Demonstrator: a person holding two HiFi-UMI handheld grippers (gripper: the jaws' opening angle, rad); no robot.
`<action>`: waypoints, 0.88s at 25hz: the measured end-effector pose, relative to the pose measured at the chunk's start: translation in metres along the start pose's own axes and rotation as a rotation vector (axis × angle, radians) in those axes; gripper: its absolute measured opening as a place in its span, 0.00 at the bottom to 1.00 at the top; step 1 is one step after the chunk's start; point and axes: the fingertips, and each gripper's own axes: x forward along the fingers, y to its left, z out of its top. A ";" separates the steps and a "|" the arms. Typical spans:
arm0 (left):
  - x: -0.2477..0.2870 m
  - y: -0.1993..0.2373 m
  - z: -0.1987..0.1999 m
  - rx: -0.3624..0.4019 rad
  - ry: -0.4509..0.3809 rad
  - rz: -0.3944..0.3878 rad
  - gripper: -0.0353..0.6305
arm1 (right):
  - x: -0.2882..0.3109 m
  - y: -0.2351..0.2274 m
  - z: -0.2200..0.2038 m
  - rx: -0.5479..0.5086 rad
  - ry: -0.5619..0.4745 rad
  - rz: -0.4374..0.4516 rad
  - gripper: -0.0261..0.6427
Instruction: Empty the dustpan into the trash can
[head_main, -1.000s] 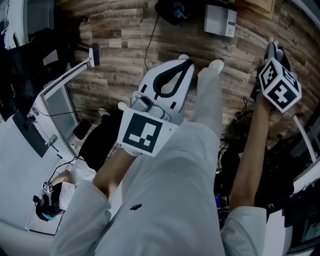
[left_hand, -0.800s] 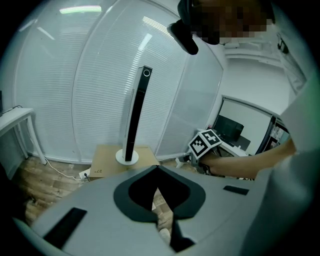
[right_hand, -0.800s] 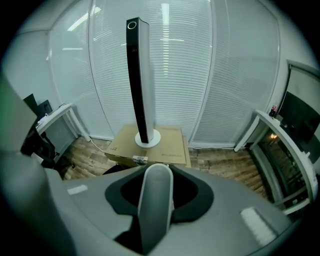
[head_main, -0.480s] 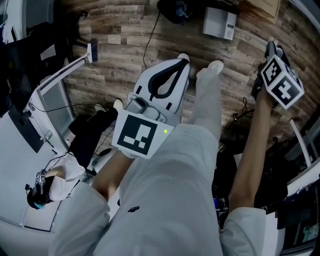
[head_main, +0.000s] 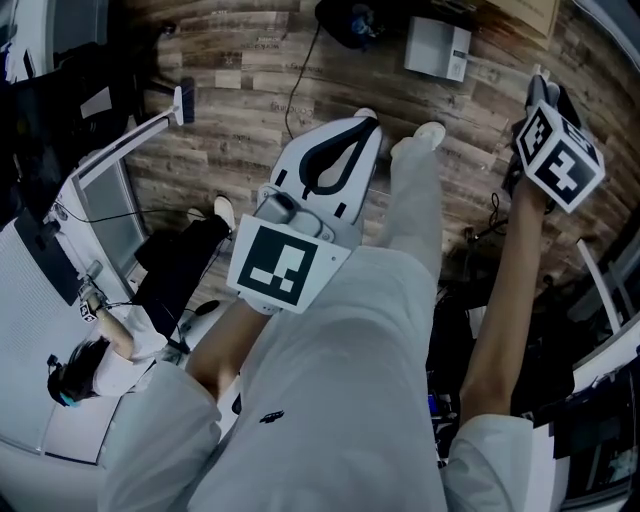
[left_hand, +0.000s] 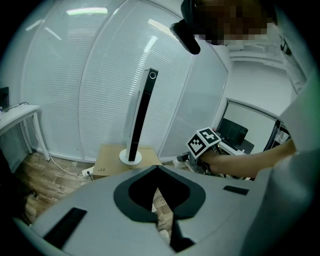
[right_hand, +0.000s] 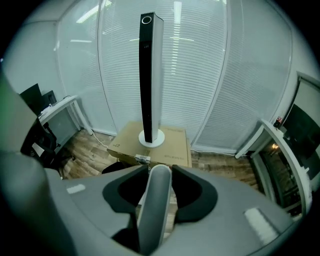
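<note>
the left gripper (left_hand: 156, 168) has its jaws together, with nothing between them. the right gripper (right_hand: 156, 172) has the pale dustpan handle (right_hand: 151, 215) between its jaws, which have just been opening; the pads lie close against both its sides.

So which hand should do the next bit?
Probably right. The right hand-held gripper has a pale handle between its jaws, which have just been opening; the left hand-held gripper is shut and empty.
</note>
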 end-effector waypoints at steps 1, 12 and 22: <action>-0.002 0.001 0.003 0.000 -0.005 -0.001 0.06 | -0.005 0.001 0.005 0.002 -0.014 -0.002 0.28; -0.027 0.000 0.023 0.015 -0.062 0.000 0.06 | -0.079 0.018 0.040 -0.074 -0.172 0.055 0.17; -0.065 0.005 0.050 0.037 -0.146 0.007 0.06 | -0.152 0.041 0.041 -0.074 -0.228 0.103 0.13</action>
